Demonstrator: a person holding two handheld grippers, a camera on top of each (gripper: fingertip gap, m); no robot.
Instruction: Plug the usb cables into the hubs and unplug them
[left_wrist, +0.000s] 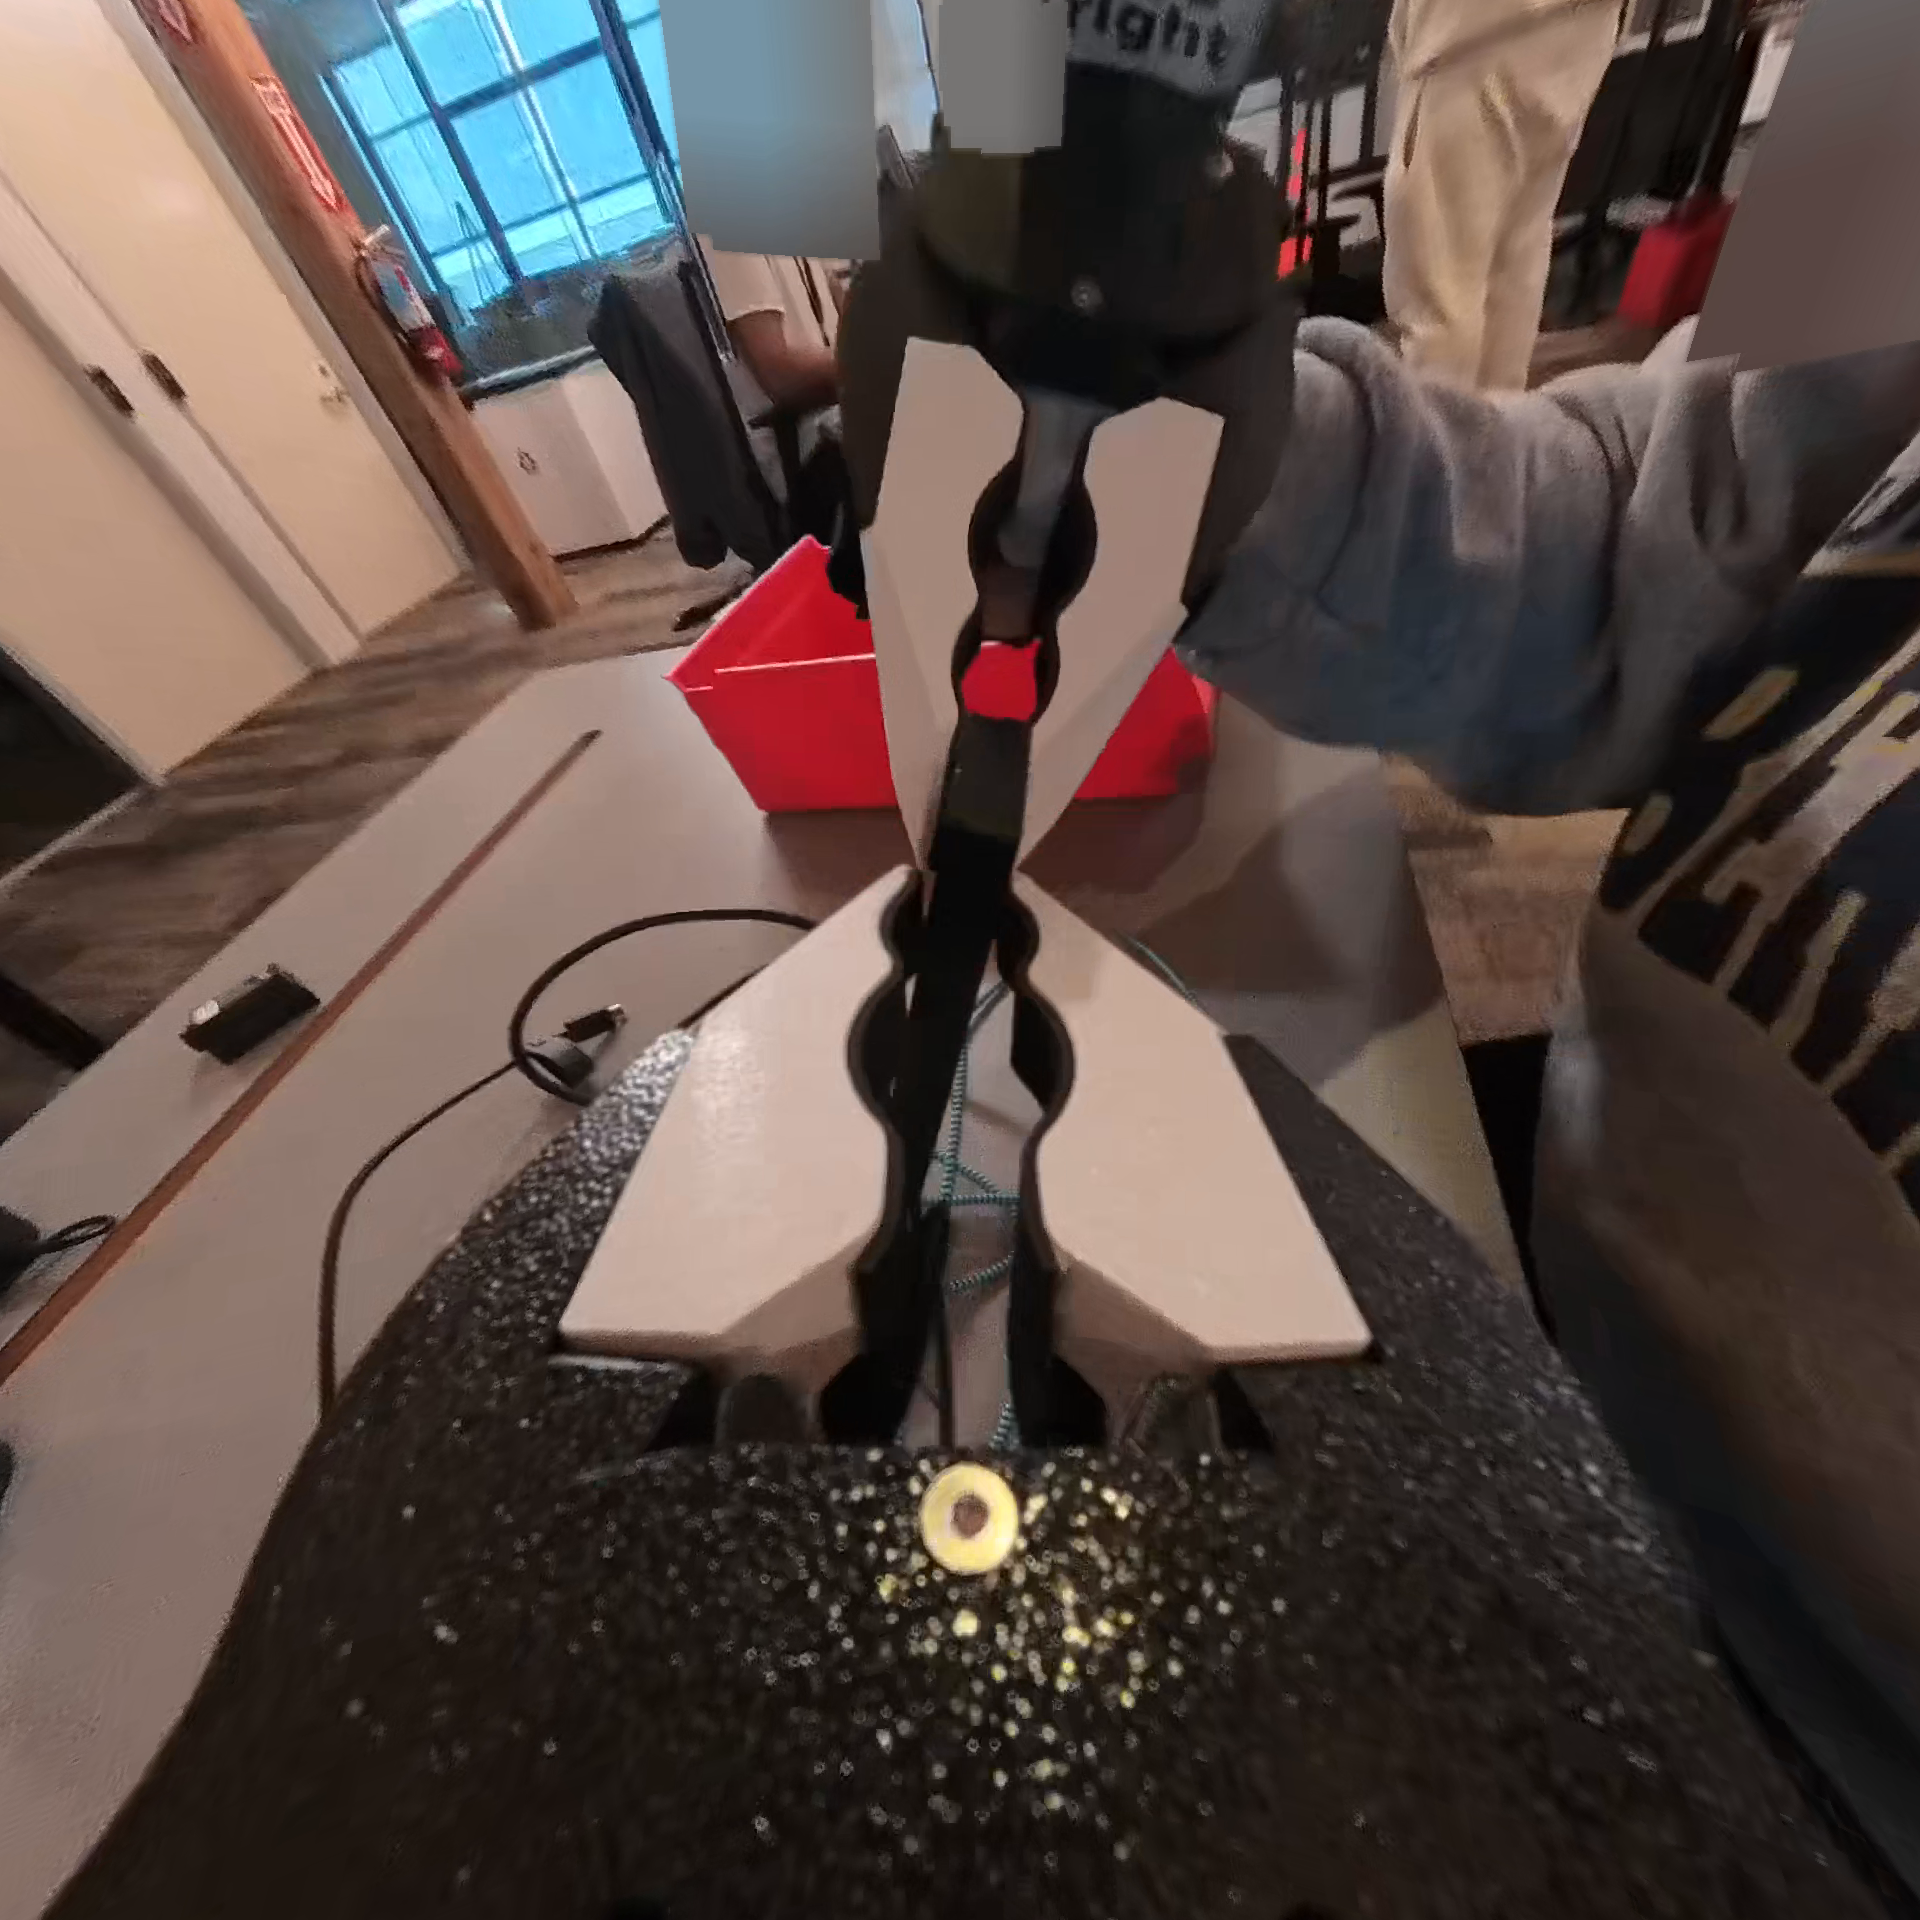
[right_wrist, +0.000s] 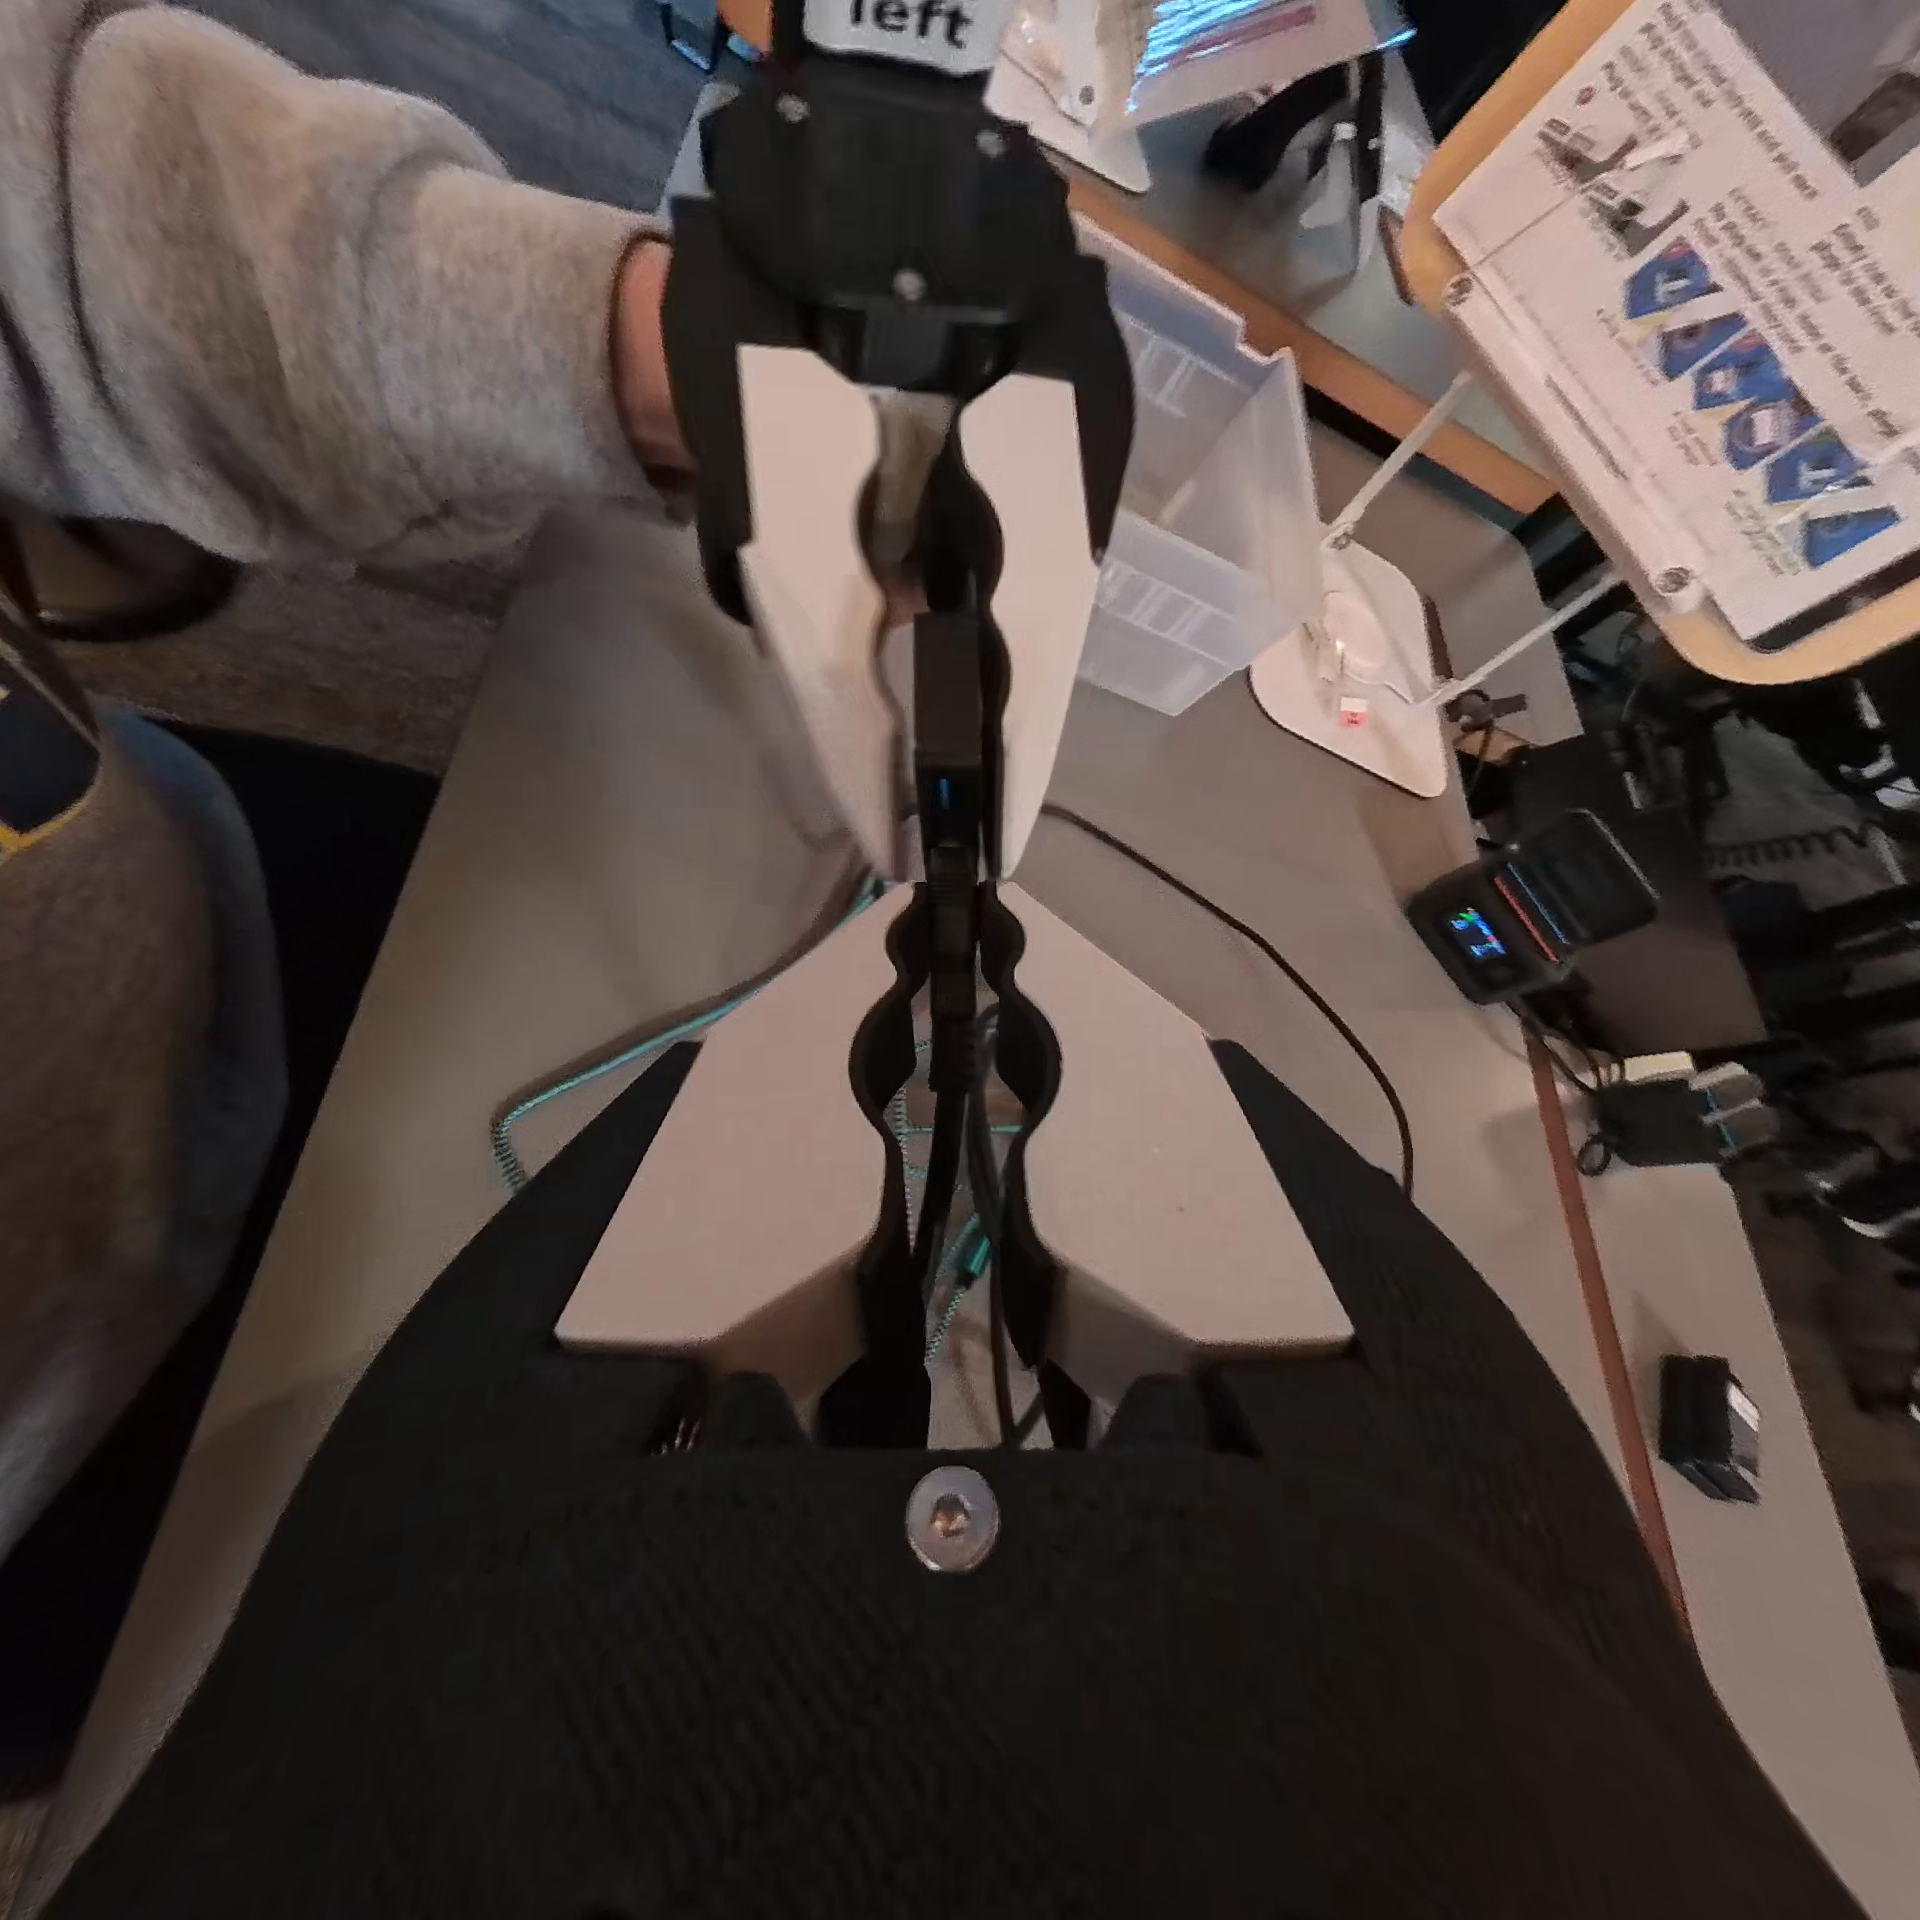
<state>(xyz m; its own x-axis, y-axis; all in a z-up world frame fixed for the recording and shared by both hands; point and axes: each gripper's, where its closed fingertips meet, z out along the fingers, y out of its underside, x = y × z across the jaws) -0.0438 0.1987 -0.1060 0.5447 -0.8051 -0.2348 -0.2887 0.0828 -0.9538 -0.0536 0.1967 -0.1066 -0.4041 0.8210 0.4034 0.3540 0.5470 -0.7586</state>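
Note:
My two grippers face each other tip to tip above the grey table (left_wrist: 260, 1299). My left gripper (left_wrist: 966, 899) is shut on a slim black USB hub (left_wrist: 940, 997). In the right wrist view the left gripper (right_wrist: 951, 857) shows farther off, with the hub (right_wrist: 948, 707) between its fingers and a blue light lit on it. My right gripper (right_wrist: 951, 904) is shut on a black USB plug (right_wrist: 951, 935), whose cable hangs down between the fingers. The plug's tip meets the hub's end; I cannot tell how deep it sits. The right gripper (left_wrist: 971, 847) also shows in the left wrist view.
A red bin (left_wrist: 810, 727) stands behind the grippers. A black cable with a loose plug (left_wrist: 582, 1039) and a teal braided cable (right_wrist: 582, 1081) lie on the table. A clear container (right_wrist: 1184, 582), a white stand (right_wrist: 1361, 686), a small camera (right_wrist: 1527, 925) and a black box (right_wrist: 1714, 1423) are to the right. The grippers are tip to tip, or close to it.

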